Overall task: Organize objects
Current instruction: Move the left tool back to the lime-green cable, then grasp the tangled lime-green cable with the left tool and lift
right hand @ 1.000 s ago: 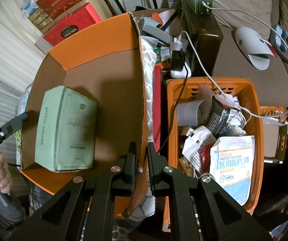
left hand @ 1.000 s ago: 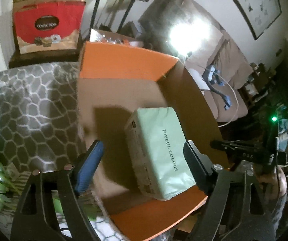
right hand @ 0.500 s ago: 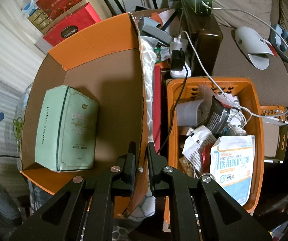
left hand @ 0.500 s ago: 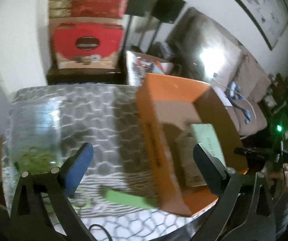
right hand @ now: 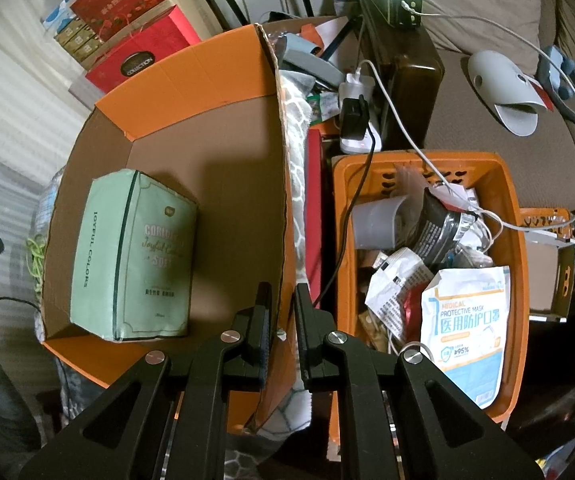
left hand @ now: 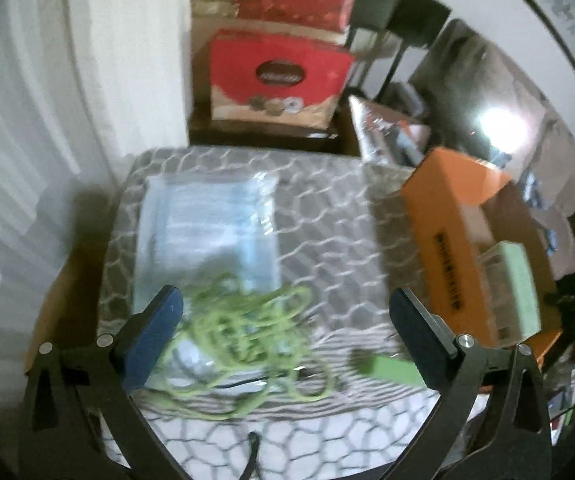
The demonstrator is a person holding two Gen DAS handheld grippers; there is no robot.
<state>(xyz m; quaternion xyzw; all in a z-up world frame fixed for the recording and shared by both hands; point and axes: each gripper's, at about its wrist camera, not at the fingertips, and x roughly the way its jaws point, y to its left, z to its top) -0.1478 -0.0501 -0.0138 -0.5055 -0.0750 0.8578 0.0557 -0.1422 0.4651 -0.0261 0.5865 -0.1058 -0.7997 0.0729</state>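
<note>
My left gripper (left hand: 283,320) hangs over a soft cloth (left hand: 327,216) printed with a grey-and-white honeycomb pattern. Its jaws are opening and stand wide apart, blue pads facing inward, with nothing pressed between them. Between the fingers, at 6 o'clock in the left wrist view, lies a loose tangle of thin lime-green cord (left hand: 247,340), looped and knotted on itself. Under and beyond it, toward 10 o'clock, sits a flat, glossy clear plastic packet (left hand: 207,232) with pale blue contents, blurred. A flat green strip (left hand: 391,368) lies just inside my right-hand finger at 4 o'clock.

At 3 o'clock stands the open cardboard box (left hand: 447,248), orange outside and plain brown inside, with the mint-green tissue pack (left hand: 515,284) in it.

My right gripper (right hand: 283,312) is clamped on that box's side wall: the thin corrugated edge runs up between the two black fingers, which sit nearly together. From here the tissue pack is a soft rectangular brick in smooth printed film, lying flat on the box floor at 9 o'clock, against the near-left corner. At 3 o'clock is a rigid orange plastic basket (right hand: 515,216) with heart-shaped cut-outs, heaped with crinkled packets, a grey cup (right hand: 379,220) and a white-and-blue medical mask pouch (right hand: 467,320). White and black cables (right hand: 407,120) trail into it.
</note>
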